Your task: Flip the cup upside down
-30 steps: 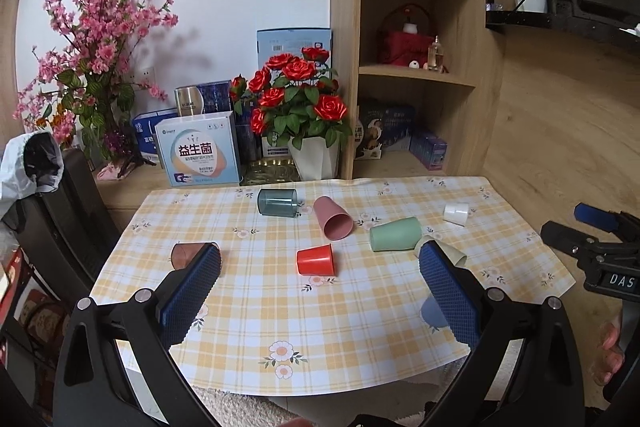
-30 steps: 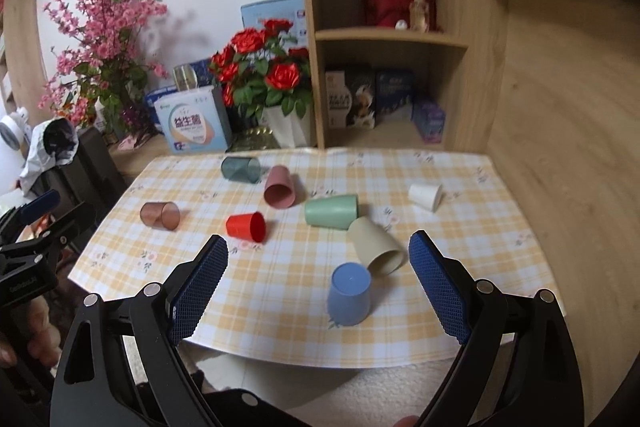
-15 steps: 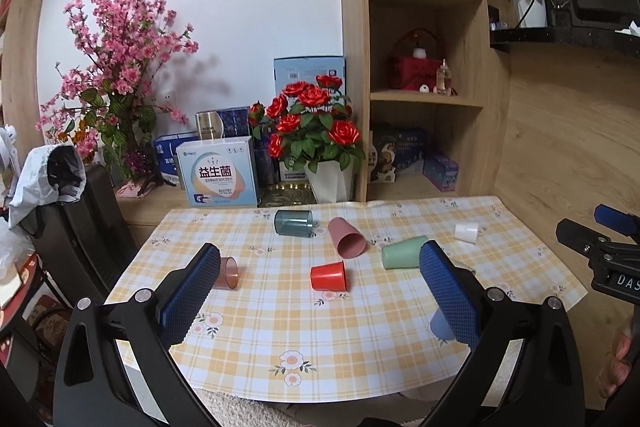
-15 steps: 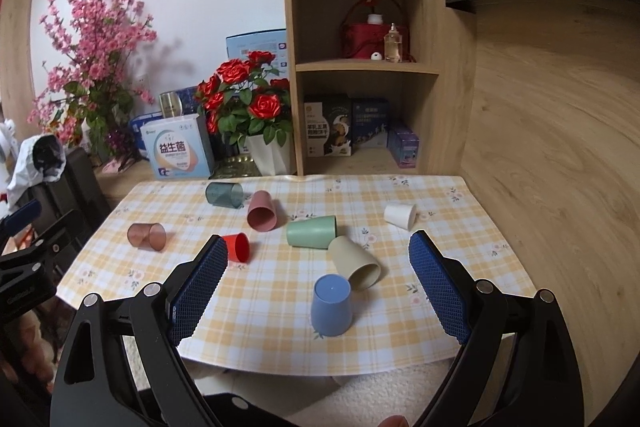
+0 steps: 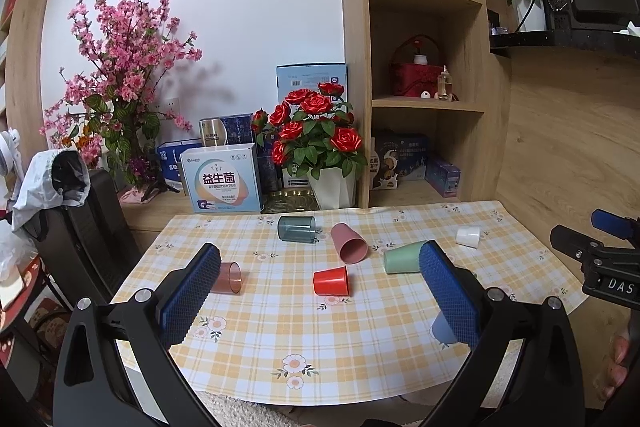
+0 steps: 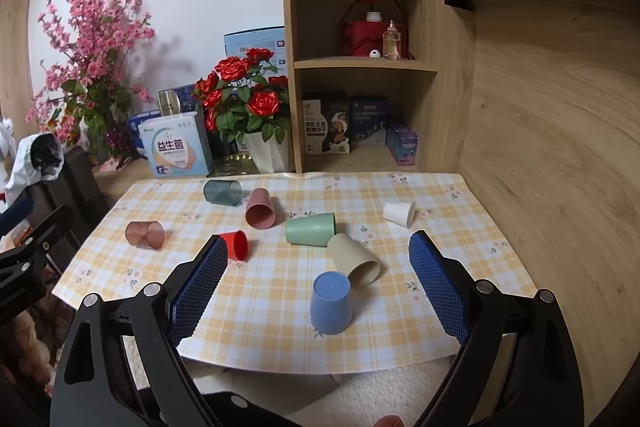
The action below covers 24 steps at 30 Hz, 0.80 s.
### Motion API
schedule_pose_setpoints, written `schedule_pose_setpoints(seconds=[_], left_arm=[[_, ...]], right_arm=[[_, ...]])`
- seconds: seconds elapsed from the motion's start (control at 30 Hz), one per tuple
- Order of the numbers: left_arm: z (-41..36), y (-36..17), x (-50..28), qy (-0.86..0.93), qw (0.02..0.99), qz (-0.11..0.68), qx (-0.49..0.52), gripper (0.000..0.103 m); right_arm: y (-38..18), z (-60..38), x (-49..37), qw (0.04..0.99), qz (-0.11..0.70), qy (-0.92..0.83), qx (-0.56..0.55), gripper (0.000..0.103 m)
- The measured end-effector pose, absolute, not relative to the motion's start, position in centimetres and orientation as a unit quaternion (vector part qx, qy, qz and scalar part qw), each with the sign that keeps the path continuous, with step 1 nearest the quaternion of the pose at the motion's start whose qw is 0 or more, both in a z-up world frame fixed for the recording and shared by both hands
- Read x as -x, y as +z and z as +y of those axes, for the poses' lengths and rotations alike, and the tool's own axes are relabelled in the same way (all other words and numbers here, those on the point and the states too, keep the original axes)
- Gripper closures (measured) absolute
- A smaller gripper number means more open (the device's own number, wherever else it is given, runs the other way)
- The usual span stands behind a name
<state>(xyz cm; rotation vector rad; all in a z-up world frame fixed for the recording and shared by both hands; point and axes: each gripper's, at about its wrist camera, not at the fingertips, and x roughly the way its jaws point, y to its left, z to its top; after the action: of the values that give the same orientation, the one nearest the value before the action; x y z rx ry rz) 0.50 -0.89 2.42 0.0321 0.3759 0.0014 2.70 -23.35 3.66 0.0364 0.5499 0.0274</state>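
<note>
Several plastic cups lie on a yellow checked tablecloth (image 6: 280, 311). A blue cup (image 6: 331, 303) stands upside down near the front edge. On their sides lie a beige cup (image 6: 354, 259), a green cup (image 6: 311, 229), a pink cup (image 6: 261, 213), a red cup (image 6: 236, 245), a brown see-through cup (image 6: 145, 235), a teal cup (image 6: 222, 192) and a small white cup (image 6: 399, 213). My right gripper (image 6: 316, 289) is open and empty, held back above the table's front edge. My left gripper (image 5: 320, 291) is open and empty, also back from the cups; the red cup (image 5: 331, 281) lies ahead of it.
A vase of red roses (image 6: 256, 131), a white box (image 6: 176, 147) and a wooden shelf unit (image 6: 360, 67) stand behind the table. A dark chair (image 5: 88, 227) stands at the left. A wooden wall (image 6: 540, 147) borders the right side.
Both grippers have pulled back and risen, so the table looks farther away and more of the shelf shows. The cups have not moved. Both grippers stay open.
</note>
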Motion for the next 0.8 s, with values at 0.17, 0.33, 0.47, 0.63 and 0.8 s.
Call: schedule_pose_setpoints(seconds=[0.17, 0.33, 0.47, 0.63, 0.8], left_arm=[[-0.99, 2.5, -0.43, -0.003, 0.982, 0.187, -0.019, 0.006], [-0.97, 2.61, -0.49, -0.002, 0.982, 0.188, -0.017, 0.006], [-1.0, 2.62, -0.49, -0.003, 0.982, 0.188, -0.018, 0.006], [-1.01, 2.66, -0.47, -0.006, 0.982, 0.189, -0.018, 0.006], [-1.36, 2.67, -0.28, -0.024, 0.982, 0.185, -0.021, 0.006]], right_arm=[[3.69, -23.37, -2.66, 0.962, 0.271, 0.012, -0.018, 0.014], [3.74, -23.4, -2.76, 0.962, 0.274, 0.01, -0.019, 0.014], [3.76, -23.4, -2.76, 0.962, 0.273, 0.011, -0.019, 0.014], [3.75, -23.4, -2.76, 0.962, 0.274, 0.01, -0.018, 0.014], [3.78, -23.43, -2.76, 0.962, 0.274, 0.011, -0.019, 0.014]])
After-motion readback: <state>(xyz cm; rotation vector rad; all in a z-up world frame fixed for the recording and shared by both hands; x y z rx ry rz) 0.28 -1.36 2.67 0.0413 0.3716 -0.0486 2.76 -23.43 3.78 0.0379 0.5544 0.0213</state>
